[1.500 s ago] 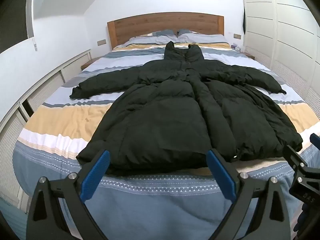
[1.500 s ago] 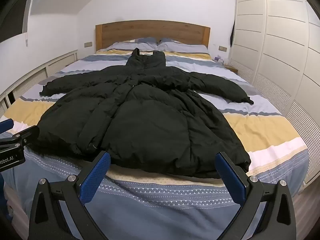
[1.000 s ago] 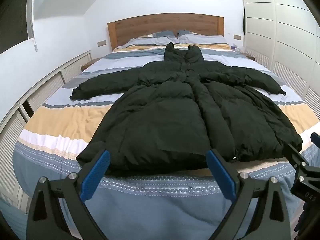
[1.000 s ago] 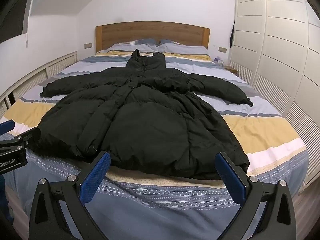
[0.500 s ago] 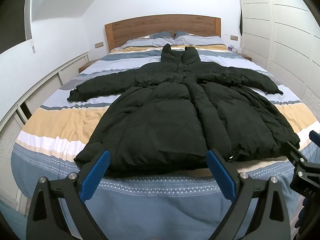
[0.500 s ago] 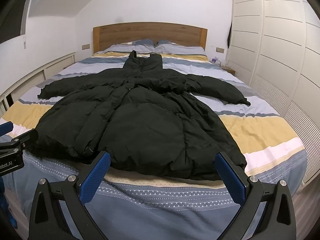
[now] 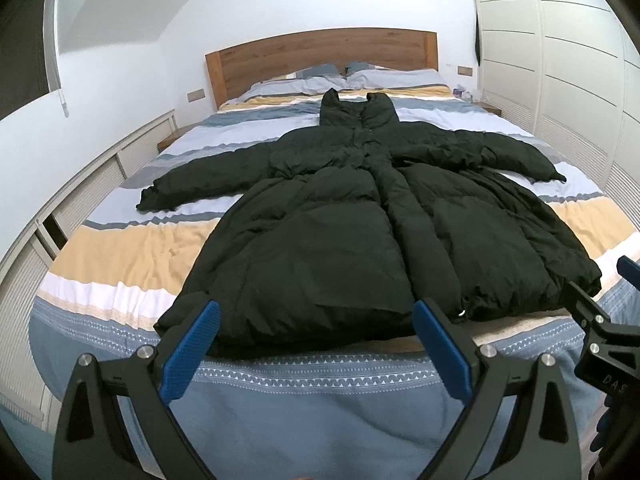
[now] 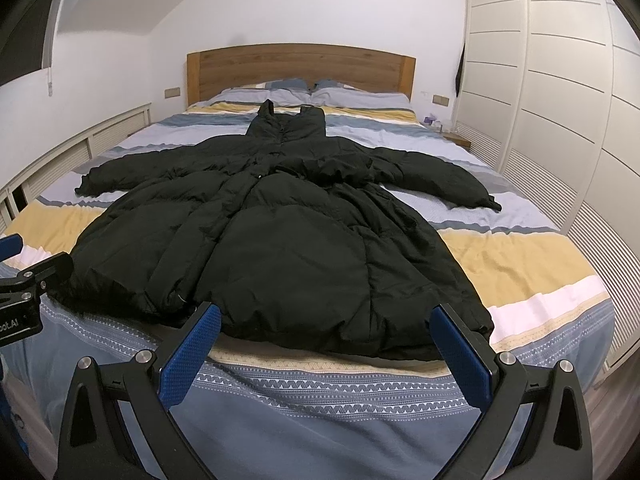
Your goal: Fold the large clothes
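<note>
A long black puffer coat (image 7: 340, 220) (image 8: 280, 240) lies flat and face up on the striped bed (image 7: 120, 248) (image 8: 520, 256), sleeves spread to both sides, hood toward the headboard, hem at the foot end. My left gripper (image 7: 316, 338) hovers open just short of the hem's left half, nothing between its blue pads. Over the right half of the hem my right gripper (image 8: 326, 342) is open too and holds nothing. Each gripper shows at the edge of the other's view.
A wooden headboard (image 7: 320, 60) and pillows (image 8: 304, 92) sit at the far end. White wardrobe doors (image 8: 560, 100) run along the right side, a low white panelled ledge (image 7: 80, 200) along the left. A nightstand (image 8: 456, 136) stands beside the bed's far right corner.
Both cameras have drifted slightly, so the coat sits a little differently in each view. The coat itself has not moved and both grippers stay open.
</note>
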Available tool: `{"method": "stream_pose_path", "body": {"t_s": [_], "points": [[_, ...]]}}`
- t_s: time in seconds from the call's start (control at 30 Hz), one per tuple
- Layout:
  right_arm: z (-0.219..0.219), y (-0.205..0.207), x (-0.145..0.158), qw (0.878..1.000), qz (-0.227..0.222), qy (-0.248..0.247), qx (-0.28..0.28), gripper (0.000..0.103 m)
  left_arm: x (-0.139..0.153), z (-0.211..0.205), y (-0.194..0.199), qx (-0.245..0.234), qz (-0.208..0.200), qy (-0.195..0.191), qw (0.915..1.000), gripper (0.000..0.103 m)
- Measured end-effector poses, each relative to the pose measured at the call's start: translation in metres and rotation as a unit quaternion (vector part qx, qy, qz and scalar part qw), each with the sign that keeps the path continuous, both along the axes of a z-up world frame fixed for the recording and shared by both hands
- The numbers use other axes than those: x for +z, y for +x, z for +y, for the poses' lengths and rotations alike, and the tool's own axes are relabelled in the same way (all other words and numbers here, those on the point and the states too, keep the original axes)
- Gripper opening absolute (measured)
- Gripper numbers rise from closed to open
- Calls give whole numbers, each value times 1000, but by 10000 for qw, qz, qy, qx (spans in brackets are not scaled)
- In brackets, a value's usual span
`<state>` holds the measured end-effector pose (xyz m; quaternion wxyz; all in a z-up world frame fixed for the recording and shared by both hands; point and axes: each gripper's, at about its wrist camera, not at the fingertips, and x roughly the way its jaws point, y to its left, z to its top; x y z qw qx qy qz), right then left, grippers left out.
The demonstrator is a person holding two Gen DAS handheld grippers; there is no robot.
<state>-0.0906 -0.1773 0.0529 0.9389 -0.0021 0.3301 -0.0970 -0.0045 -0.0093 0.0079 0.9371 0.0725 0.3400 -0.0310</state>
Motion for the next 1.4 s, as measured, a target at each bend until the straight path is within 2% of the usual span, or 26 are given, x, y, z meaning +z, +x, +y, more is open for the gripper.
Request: {"method": "stream_pose_path", "body": {"t_s": [1.0, 1.3, 1.4], "points": [[-3, 24, -15, 9998, 109, 111, 134, 102, 5, 4, 26, 5, 144, 79, 9999, 98], [-13, 43, -6, 9994, -116, 120, 297, 102, -3, 4, 51, -94, 523, -17, 9986, 98], [-29, 56, -1, 9991, -191, 306, 242, 102, 0, 6, 61, -72, 549, -32, 9985, 98]]}}
